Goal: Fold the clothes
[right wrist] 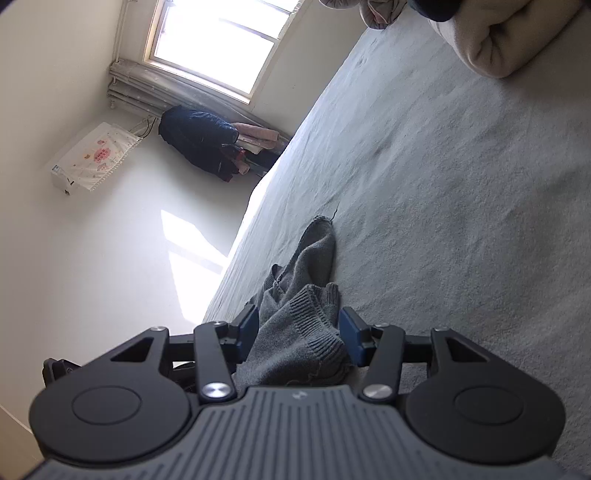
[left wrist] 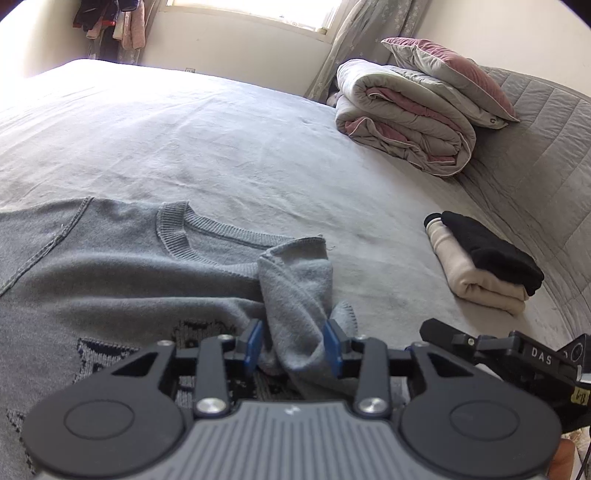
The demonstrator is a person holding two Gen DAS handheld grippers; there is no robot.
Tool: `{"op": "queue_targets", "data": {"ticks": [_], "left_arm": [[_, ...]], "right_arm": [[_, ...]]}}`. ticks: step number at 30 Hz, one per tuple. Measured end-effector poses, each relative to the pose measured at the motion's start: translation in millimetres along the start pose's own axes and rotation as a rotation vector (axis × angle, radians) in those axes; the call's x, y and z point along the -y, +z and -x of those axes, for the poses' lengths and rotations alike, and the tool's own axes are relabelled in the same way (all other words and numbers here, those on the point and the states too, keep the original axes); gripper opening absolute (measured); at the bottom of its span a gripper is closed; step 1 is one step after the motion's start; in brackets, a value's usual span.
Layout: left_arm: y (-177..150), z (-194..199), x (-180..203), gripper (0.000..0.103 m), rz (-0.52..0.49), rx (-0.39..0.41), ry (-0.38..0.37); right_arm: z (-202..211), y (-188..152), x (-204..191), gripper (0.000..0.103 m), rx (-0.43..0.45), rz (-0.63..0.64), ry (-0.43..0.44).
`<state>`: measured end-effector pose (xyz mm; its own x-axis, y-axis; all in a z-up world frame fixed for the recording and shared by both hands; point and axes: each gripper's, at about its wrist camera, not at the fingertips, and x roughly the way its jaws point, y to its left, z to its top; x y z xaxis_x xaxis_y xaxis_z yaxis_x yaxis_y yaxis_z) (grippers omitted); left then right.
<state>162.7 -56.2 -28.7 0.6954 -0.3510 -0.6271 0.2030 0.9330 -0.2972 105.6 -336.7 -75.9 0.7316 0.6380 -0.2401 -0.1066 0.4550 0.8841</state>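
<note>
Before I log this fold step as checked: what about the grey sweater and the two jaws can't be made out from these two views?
- Left wrist: the grey sweater's hem and left sleeve are cut off by the frame edge and the left gripper body.
- Left wrist: its dark knitted pattern is mostly hidden behind the jaws.
- Right wrist: the right gripper covers how much cloth sits between its jaws.
- Right wrist: the folded cream garment is cropped at the top edge.

Left gripper (left wrist: 294,345) pads pinching bunched grey fabric, right gripper (right wrist: 300,334) likewise clamped, rolled sideways
</note>
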Motion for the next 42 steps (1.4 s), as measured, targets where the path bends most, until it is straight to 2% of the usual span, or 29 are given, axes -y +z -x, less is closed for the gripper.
{"op": "queue_targets", "data": {"ticks": [3,4,6,7,8,9,10,11,17,21,23,25,27,30,31,32,34,37,42], "left_arm": [[1.5,-11.0,17.9,0.048,-0.063,-0.013,-0.019],[1.1,-16.3,23.6,0.053,-0.084,-0.024,-0.02],[-0.8,-27.8,31.6,0.054,-0.113,-0.047,-0.002],[-2.7,-32.0,34.2,0.052,-0.122,-0.051,0.012],[-4.7,-33.0,36.0,0.045,-0.134,-0.046,0.019],[-6.6,-31.7,37.4,0.034,-0.151,-0.038,0.015],[-8.6,-30.1,38.3,0.01,-0.168,-0.032,0.009],[-10.5,-27.4,38.0,0.006,-0.18,-0.029,-0.003],[-24.3,-1.9,29.2,0.006,-0.262,0.011,-0.095],[-40.7,18.7,23.4,0.006,-0.373,0.053,-0.208],[-51.8,25.7,25.5,0.006,-0.455,0.037,-0.265],[-62.0,28.6,29.1,0.007,-0.529,-0.002,-0.292],[-70.4,31.9,31.4,0.008,-0.582,-0.029,-0.301],[-70.5,37.4,27.3,0.016,-0.581,-0.068,-0.337],[-69.0,38.8,25.4,0.024,-0.566,-0.09,-0.363],[-68.1,40.4,24.2,0.036,-0.556,-0.113,-0.391],[-66.6,43.3,22.0,0.047,-0.536,-0.158,-0.445],[-64.3,44.3,18.9,0.047,-0.505,-0.201,-0.48],[-49.7,38.8,3.0,0.056,-0.358,-0.165,-0.438]], "right_arm": [[8.3,2.9,5.5,0.053,0.033,-0.016,-0.01],[9.6,3.6,6.3,0.053,0.038,-0.018,-0.012],[9.8,4.4,6.9,0.053,0.043,-0.02,-0.013],[9.7,4.2,6.9,0.053,0.043,-0.016,-0.017],[8.8,3.3,6.3,0.053,0.042,-0.01,-0.022],[7.2,2.8,5.5,0.053,0.041,-0.003,-0.027],[6.0,2.5,4.9,0.053,0.04,0.0,-0.029],[5.5,2.3,4.9,0.053,0.04,0.0,-0.028],[-0.2,-0.1,3.5,0.054,0.031,-0.03,0.008],[-0.7,-0.5,7.8,0.054,0.004,-0.068,0.062],[-1.7,-0.2,9.3,0.054,-0.016,-0.088,0.092],[-3.0,-0.1,10.7,0.054,-0.041,-0.104,0.118],[-2.7,0.3,12.1,0.054,-0.063,-0.116,0.124],[-0.8,1.7,11.4,0.054,-0.087,-0.104,0.119],[0.8,2.5,10.6,0.054,-0.094,-0.098,0.119],[2.1,3.0,9.9,0.055,-0.102,-0.09,0.119],[2.5,3.0,7.6,0.055,-0.125,-0.074,0.121],[1.5,1.7,1.8,0.055,-0.16,-0.033,0.117],[-1.5,-4.9,-10.4,0.055,-0.242,0.058,0.125]]}}
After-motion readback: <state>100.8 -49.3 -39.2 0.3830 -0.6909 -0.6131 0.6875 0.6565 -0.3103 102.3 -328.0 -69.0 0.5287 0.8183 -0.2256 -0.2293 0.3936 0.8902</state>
